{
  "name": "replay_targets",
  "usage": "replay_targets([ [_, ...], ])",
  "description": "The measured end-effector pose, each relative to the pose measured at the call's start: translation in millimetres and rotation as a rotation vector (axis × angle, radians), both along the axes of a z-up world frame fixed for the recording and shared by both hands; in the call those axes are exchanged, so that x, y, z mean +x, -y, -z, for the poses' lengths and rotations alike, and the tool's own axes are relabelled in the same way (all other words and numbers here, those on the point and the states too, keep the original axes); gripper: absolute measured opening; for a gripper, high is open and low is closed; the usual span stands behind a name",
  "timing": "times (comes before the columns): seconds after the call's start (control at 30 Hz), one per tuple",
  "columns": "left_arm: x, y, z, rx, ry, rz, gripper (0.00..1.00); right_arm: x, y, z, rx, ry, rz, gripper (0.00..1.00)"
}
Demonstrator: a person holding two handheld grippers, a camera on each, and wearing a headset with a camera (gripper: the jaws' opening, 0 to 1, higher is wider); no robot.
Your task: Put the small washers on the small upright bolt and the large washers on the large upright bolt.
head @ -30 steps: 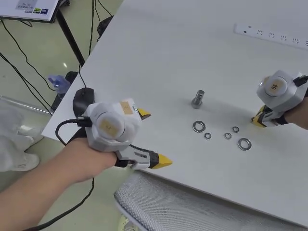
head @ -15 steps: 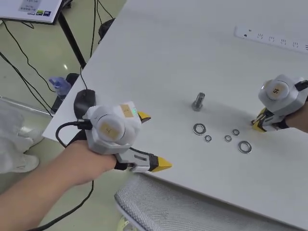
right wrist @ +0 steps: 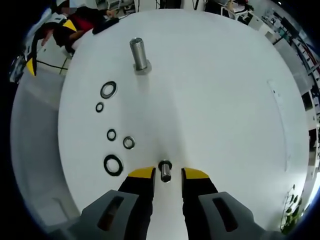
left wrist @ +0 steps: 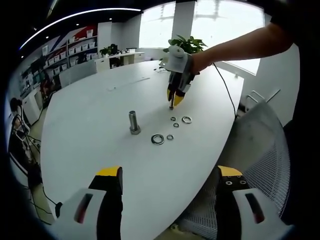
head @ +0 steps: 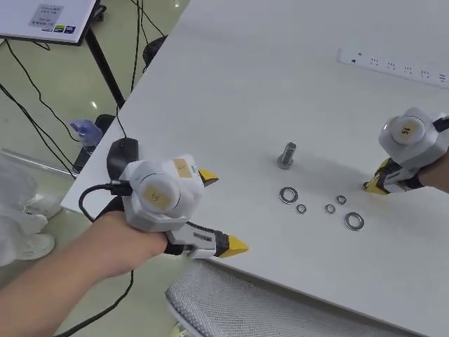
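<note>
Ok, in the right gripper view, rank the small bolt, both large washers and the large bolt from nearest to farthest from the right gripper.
From the right gripper:
1. small bolt, between its jaws.
2. near large washer, just left of the jaws.
3. far large washer, upper left.
4. large bolt, at the top.

Left claw [head: 223, 210], gripped in the left hand [head: 130, 239] at the end of a bare left forearm [head: 49, 288], is held roughly level with its yellow-tipped jaws spread wide. The right claw [head: 374, 185], well apart from it, points steeply down, jaws drawn close with only a narrow gap between them, as the right forearm [left wrist: 235, 42] reaches in from the side.
</note>
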State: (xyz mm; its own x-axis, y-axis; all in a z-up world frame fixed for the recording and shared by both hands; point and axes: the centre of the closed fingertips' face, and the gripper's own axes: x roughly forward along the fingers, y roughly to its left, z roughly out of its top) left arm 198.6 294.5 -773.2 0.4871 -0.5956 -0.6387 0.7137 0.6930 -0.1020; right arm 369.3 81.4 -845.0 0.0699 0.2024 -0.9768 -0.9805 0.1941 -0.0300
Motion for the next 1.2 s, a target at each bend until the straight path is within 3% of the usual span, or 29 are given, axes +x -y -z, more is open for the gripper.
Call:
replay_targets([
  [0.3, 0.4, 1.7, -7.2, 0.005, 0.013, 0.008, 0.74, -1.5, -5.6, -20.1, 0.018, 0.007, -0.008, 0.22],
  [0.6, 1.6, 2.8, -16.2, 0.008, 0.03, 0.01, 0.73, -10.0, -15.7, -28.4, 0.027, 0.007, -0.047, 0.22],
  [0.87, 3.4, 5.5, -18.8, 0.006, 0.04, 0.017, 0.74, -29.0, -30.0, -28.0, 0.046, -0.004, -0.122, 0.22],
  [1.03, 6.0, 6.1, -21.2, 0.005, 0.06, 0.016, 0.76, -39.7, -34.8, -23.8, 0.055, -0.023, -0.151, 0.22],
  [1.2, 6.0, 6.4, -21.0, 0.004, 0.059, 0.012, 0.76, -45.3, -36.2, -20.1, 0.064, -0.031, -0.156, 0.23],
])
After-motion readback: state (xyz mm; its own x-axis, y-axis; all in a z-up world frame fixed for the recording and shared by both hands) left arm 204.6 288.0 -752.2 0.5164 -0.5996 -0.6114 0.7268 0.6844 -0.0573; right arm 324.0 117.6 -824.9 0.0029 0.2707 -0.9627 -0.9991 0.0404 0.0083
